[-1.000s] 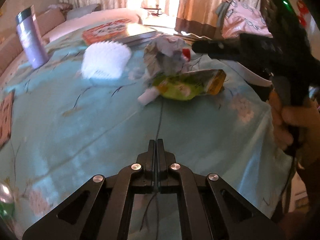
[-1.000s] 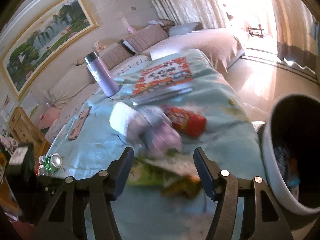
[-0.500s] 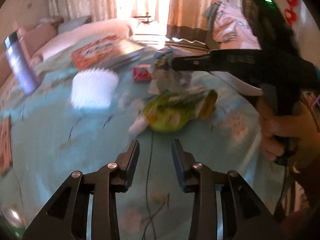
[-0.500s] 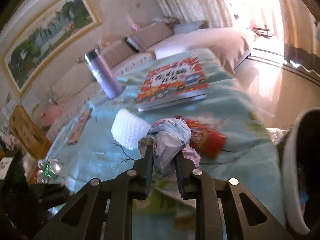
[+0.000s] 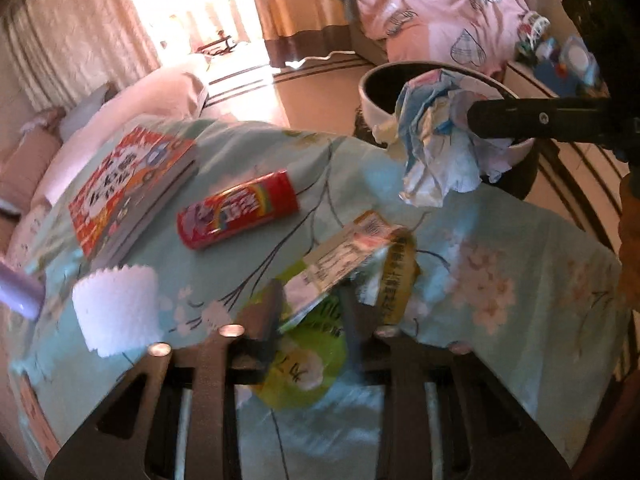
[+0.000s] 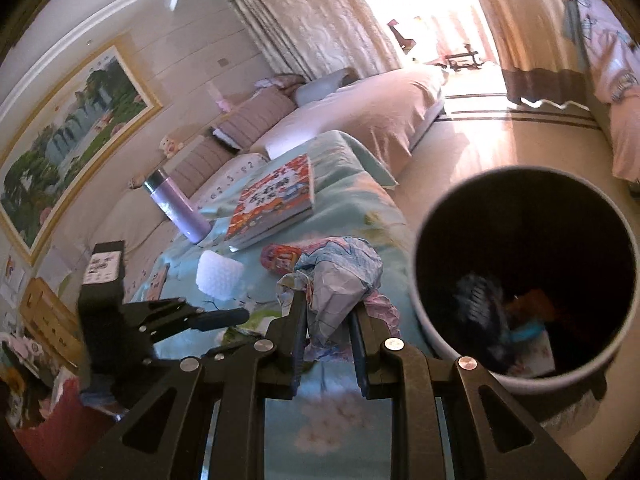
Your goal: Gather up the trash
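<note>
Step in hand: two pieces of trash are being dealt with at once; one is carried toward the round white waste bin with dark interior (image 6: 524,276), the other is being taken up off the light-blue floral tablecloth (image 5: 500,280).
Right gripper (image 6: 328,320): fingers clamped on a crumpled wad of pale blue, white and pink paper (image 6: 340,276); the wad is pinched between the pads and held clear of the cloth, just beside the bin's near rim and not yet over its mouth.
Left gripper (image 5: 310,312): jaws closing around a flattened green and yellow plastic snack wrapper (image 5: 316,344) with a white printed label; the wrapper lies on the cloth between the fingers, and whether the pads already press it I cannot tell because of blur.
Next move, judged: the right hand needs to carry the wad over the bin's opening before the fingers part; the left needs a firm pinch before lifting.
Bin contents: already holds litter, a dark crumpled item, something orange and a pale printed sheet; plenty of room remains.
Still on the cloth, away from the bin: red printed snack tube (image 5: 238,210), white ridged foam sleeve (image 5: 118,316), colourful picture book (image 5: 128,188), lilac flask (image 6: 178,212).
Risk, judged: the thin wrapper may slip from a shallow pinch.
</note>
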